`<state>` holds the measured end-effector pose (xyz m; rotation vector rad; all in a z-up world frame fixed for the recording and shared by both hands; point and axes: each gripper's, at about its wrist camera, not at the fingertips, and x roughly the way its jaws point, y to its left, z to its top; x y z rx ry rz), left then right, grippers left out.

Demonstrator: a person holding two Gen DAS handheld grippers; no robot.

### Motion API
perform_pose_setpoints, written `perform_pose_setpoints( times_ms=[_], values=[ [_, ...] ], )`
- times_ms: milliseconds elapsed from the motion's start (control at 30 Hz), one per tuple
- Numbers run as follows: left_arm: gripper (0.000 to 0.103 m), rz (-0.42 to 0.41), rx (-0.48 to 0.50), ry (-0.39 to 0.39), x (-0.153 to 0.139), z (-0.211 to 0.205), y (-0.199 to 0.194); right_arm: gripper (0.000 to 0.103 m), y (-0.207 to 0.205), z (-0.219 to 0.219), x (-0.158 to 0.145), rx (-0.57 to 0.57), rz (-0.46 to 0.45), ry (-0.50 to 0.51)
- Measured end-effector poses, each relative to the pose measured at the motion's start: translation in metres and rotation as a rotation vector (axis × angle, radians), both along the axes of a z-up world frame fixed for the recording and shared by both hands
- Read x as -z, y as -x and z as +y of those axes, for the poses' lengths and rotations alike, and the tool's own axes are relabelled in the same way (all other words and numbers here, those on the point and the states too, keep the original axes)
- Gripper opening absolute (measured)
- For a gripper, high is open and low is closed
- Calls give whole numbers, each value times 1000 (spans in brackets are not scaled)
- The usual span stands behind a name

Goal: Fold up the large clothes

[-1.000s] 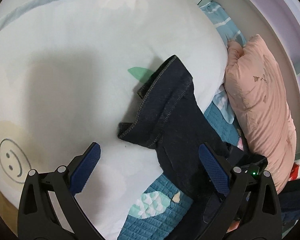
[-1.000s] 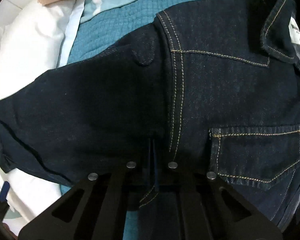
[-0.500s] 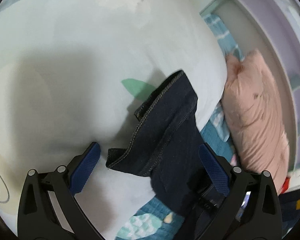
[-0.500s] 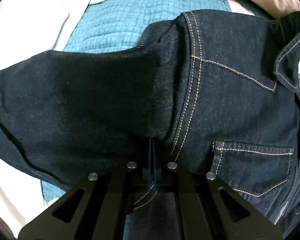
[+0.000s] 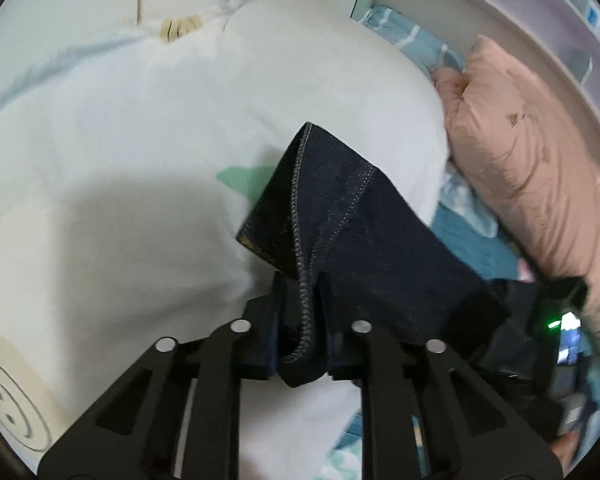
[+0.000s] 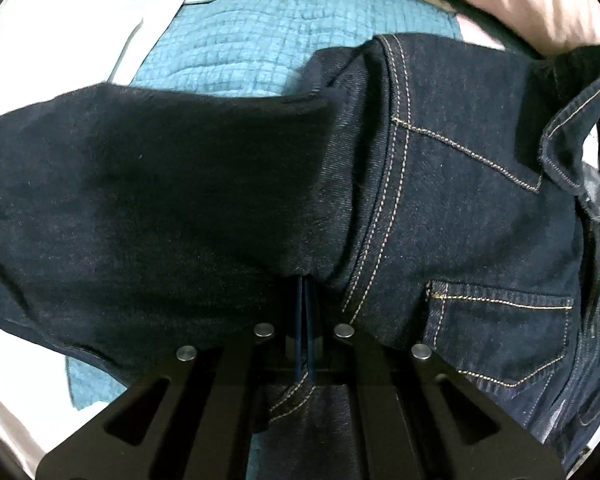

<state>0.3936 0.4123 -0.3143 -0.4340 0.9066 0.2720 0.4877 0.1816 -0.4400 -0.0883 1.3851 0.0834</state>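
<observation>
A dark denim shirt (image 6: pixel 440 200) with tan stitching, a chest pocket and a collar lies across the bed. My right gripper (image 6: pixel 305 292) is shut on the denim near the armhole seam, where the sleeve (image 6: pixel 152 200) meets the body. In the left wrist view my left gripper (image 5: pixel 302 304) is shut on the cuff end of the sleeve (image 5: pixel 340 216) and holds it raised over the white duvet (image 5: pixel 140 140).
A pink pillow (image 5: pixel 528 184) lies at the right along the white bed frame (image 5: pixel 480 12). A teal quilted cover (image 6: pixel 284 36) lies under the shirt. The duvet carries a smiley print (image 5: pixel 8 412) at the lower left.
My left gripper, open one second ago, has closed on the sleeve cuff and lifted it. My right gripper stays shut on the denim as the sleeve folds toward the body.
</observation>
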Motion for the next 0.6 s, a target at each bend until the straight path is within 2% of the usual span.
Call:
perform_pose_setpoints(
  times_ms=[100, 167, 233, 367, 467, 600],
  values=[
    [13, -8, 7, 29, -2, 2, 1, 3, 12, 17, 0, -29, -52, 73],
    [13, 14, 15, 0, -1, -1, 0, 3, 20, 30, 4, -55, -84, 131],
    [13, 21, 6, 10, 2, -3, 6, 3, 25, 41, 6, -85, -104, 179],
    [13, 20, -26, 23, -6, -8, 11, 3, 33, 45, 7, -78, -124, 152],
    [13, 18, -35, -31, -16, -22, 10, 3, 36, 39, 4, -109, -114, 111],
    [13, 27, -49, -65, -27, -39, 6, 3, 35, 28, -4, -114, -90, 1]
  ],
)
